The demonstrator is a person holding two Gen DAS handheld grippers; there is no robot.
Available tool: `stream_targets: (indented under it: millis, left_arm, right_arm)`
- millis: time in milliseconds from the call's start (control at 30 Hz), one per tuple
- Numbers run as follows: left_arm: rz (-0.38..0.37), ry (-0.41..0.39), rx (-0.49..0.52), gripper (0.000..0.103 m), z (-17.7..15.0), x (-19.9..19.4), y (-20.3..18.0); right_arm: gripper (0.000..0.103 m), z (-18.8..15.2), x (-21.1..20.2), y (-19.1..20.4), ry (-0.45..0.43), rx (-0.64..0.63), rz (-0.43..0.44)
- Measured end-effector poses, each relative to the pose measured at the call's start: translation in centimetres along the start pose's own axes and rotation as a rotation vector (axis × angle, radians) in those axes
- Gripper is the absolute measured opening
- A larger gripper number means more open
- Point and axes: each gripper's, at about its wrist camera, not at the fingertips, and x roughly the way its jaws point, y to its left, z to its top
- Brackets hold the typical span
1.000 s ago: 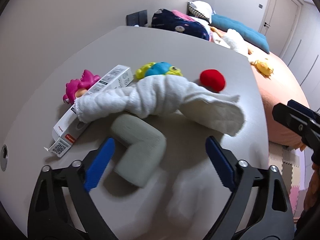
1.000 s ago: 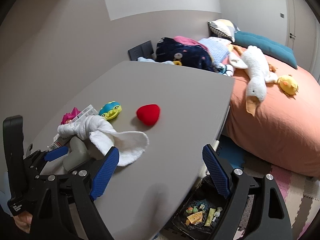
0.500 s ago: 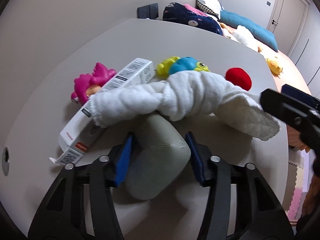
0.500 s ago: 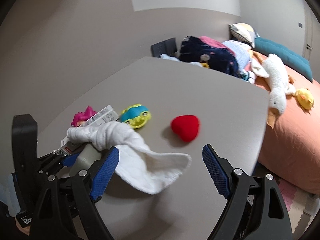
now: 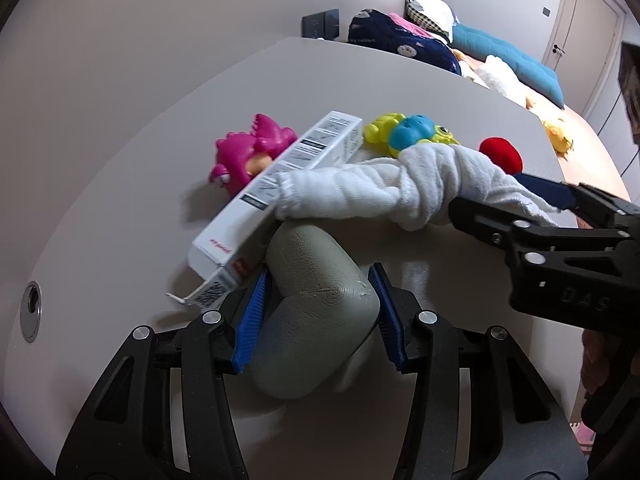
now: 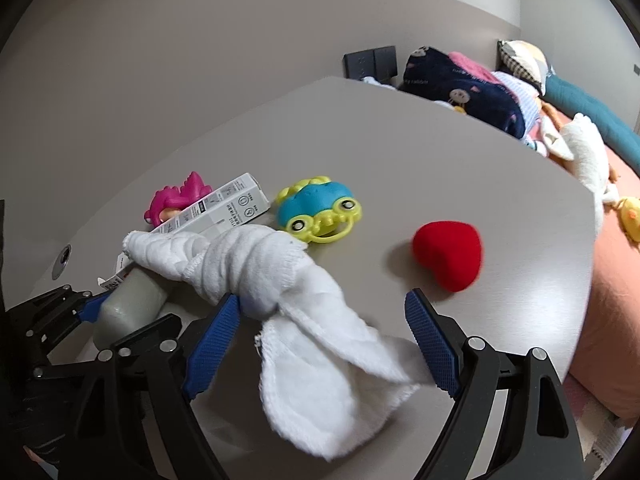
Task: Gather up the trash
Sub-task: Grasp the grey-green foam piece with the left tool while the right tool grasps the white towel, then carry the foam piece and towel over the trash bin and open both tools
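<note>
The left gripper has just closed on the grey bent tube; beside it, the right gripper stands apart over the white towel.

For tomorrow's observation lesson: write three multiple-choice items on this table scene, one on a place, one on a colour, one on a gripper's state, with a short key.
1. Where does the white box lie?
A. Between the pink toy and the white cloth
B. On the bed
C. Under the heart

2. What colour is the plush heart?
A. Green
B. Red
C. Black

3. How is the left gripper?
A. Wide open, nothing between
B. Out of view
C. Shut on the grey foam piece

Key:
1 A, the box runs beside the pink toy, its other side under the cloth.
2 B, it is plainly red.
3 C, both blue pads press the foam's sides.
</note>
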Motion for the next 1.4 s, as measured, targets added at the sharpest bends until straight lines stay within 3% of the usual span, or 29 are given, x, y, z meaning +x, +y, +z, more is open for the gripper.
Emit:
stream_targets:
  millis: [67, 133, 267, 333, 400, 533, 1400]
  left_arm:
    - [-0.001, -0.001, -0.009, 0.049, 0.1, -0.1, 0.3]
    - [-0.001, -0.002, -0.014, 0.049, 0.0, -0.3, 0.5]
    - [-0.002, 0.001, -0.016, 0.049, 0.0, -0.2, 0.6]
    - [-0.003, 0.004, -0.014, 0.049, 0.0, -0.2, 0.6]
    - [-0.003, 0.004, -0.013, 0.049, -0.1, -0.2, 0.5]
    - [-0.002, 0.002, -0.014, 0.049, 0.0, -0.2, 0.5]
    - [-0.023, -0.116, -0.018, 0.049, -0.6, -6.9, -2.4]
  right_arm:
    - [0.081, 0.1, 0.5, 0.1, 0.011, 0.001, 0.001]
    - [0.068, 0.0, 1.1, 0.1, 0.034, 0.005, 0.009]
    - [0.058, -0.2, 1.5, 0.8, 0.037, -0.026, -0.025]
    - [0.038, -0.2, 1.4, 0.8, 0.036, -0.02, -0.009]
    - [0.025, -0.2, 1.3, 0.6, 0.039, -0.012, 0.003]
    - [0.014, -0.4, 1.0, 0.3, 0.028, 0.009, 0.015]
    - [0.012, -1.6, -10.3, -1.9, -0.135, 0.079, -0.008]
